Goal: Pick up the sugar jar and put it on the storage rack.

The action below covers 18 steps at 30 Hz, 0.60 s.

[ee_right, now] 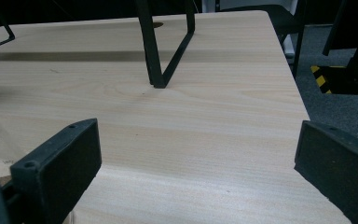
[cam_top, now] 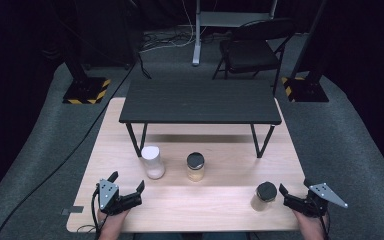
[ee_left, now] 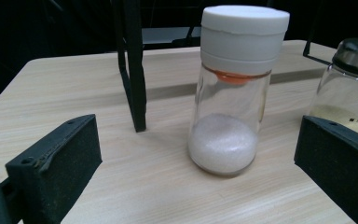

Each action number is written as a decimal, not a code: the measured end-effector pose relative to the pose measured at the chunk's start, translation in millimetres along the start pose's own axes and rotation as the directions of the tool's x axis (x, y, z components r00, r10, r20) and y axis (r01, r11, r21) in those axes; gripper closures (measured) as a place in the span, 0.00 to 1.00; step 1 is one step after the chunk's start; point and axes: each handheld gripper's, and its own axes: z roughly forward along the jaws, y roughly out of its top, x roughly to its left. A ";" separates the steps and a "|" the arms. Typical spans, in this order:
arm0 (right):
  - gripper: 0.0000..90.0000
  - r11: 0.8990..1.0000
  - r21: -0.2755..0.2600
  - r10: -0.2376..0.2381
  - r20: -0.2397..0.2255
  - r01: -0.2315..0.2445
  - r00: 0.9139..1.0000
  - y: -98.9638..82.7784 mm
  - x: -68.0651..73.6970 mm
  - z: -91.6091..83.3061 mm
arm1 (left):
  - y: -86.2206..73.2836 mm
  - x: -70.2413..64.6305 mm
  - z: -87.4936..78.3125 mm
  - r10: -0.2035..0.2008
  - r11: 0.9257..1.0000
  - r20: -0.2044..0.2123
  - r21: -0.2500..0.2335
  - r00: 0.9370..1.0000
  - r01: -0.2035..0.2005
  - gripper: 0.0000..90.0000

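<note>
High view is showing a wooden table (cam_top: 130, 210) carrying a small black bench (cam_top: 200, 101) at its far edge. A white-capped jar (cam_top: 153, 161) and a black-lidded jar (cam_top: 195, 166) are standing mid-table; another black-lidded jar (cam_top: 265, 195) is sitting near the front right corner. The left gripper (cam_top: 128, 182) is hovering at the front left corner, jaws apart, facing the white-capped jar. The right gripper (cam_top: 294, 189) is hovering just beside the corner jar, jaws spread, holding nothing.
</note>
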 end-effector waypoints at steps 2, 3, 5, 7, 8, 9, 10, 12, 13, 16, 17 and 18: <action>0.00 1.000 0.001 -0.001 -0.001 0.001 1.000 0.1 0.1 0.2 | 1.1 -0.3 1.0 -0.003 1.000 0.006 0.003 1.000 0.003 0.00; 0.00 1.000 0.002 -0.001 -0.001 0.001 1.000 0.1 0.1 0.2 | 1.9 -0.3 1.3 -0.013 1.000 0.012 0.001 1.000 0.013 0.00; 0.00 1.000 0.005 -0.001 -0.003 0.001 1.000 0.2 0.0 0.5 | 4.0 -1.0 2.1 -0.014 1.000 0.022 -0.004 1.000 0.014 0.00; 0.00 1.000 0.005 -0.001 -0.003 0.001 1.000 0.3 -0.2 0.6 | 6.0 -1.9 2.6 -0.016 1.000 0.030 -0.009 0.999 0.016 0.00; 0.00 1.000 0.005 -0.001 -0.004 0.001 1.000 0.3 -0.3 0.6 | 6.9 -2.3 2.6 -0.012 1.000 0.031 -0.010 0.999 0.012 0.00; 0.00 1.000 0.006 -0.001 -0.005 0.001 1.000 0.3 -0.3 0.6 | 7.7 -2.9 2.7 -0.012 1.000 0.034 -0.014 0.999 0.013 0.00; 0.00 1.000 0.005 -0.001 -0.006 0.001 1.000 0.3 -0.4 0.6 | 8.7 -3.0 2.8 -0.013 1.000 0.040 -0.016 0.999 0.013 0.00; 0.00 1.000 0.006 0.002 -0.007 -0.001 1.000 0.3 -0.6 0.7 | 10.7 -3.8 3.3 -0.013 1.000 0.045 -0.020 0.999 0.014 0.00; 0.00 1.000 0.005 0.001 -0.007 -0.001 1.000 0.3 -0.6 0.6 | 11.4 -4.2 3.6 -0.008 1.000 0.048 -0.021 0.999 0.009 0.00; 0.00 1.000 0.004 0.002 -0.007 -0.001 1.000 0.3 -0.6 0.5 | 13.0 -5.4 5.5 -0.003 1.000 0.053 -0.017 0.999 0.004 0.00; 0.00 1.000 0.003 0.002 -0.007 -0.002 1.000 0.2 -0.7 0.4 | 13.3 -5.8 6.2 0.000 1.000 0.055 -0.016 0.998 0.001 0.00; 0.00 1.000 0.003 0.002 -0.007 -0.002 1.000 0.2 -0.7 0.5 | 13.5 -6.0 7.0 0.003 1.000 0.056 -0.015 0.998 -0.003 0.00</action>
